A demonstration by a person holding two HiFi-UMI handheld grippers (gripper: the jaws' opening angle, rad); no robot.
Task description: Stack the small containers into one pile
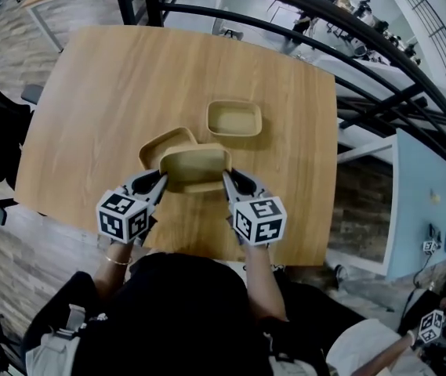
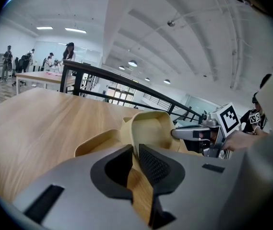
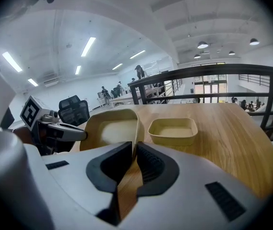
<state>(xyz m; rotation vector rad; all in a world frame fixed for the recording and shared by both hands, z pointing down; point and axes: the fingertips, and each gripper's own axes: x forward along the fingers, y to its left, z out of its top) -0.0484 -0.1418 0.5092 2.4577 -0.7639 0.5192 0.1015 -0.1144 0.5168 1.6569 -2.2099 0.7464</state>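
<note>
Pale wooden table (image 1: 89, 92): left gripper (image 1: 160, 185) and right gripper (image 1: 228, 180) clench opposite rims of a beige rectangular plastic container (image 1: 195, 165) mid-table, best kept level and lowered squarely into its twin (image 1: 158, 144) at ten o'clock.

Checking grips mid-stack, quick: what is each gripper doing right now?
Left gripper: shut on the rim of the tan rectangular container.
Right gripper: shut on that container's opposite rim.

Held container (image 1: 195, 165) and far container (image 1: 234, 120) are pale tan, and the half-hidden lower container (image 1: 158, 146) seemingly matches. Table (image 1: 89, 116) is light wood grain. Left gripper (image 1: 162, 181) and right gripper (image 1: 226, 175) are grey, with cubes (image 1: 123, 215) in black-and-white squares.
</note>
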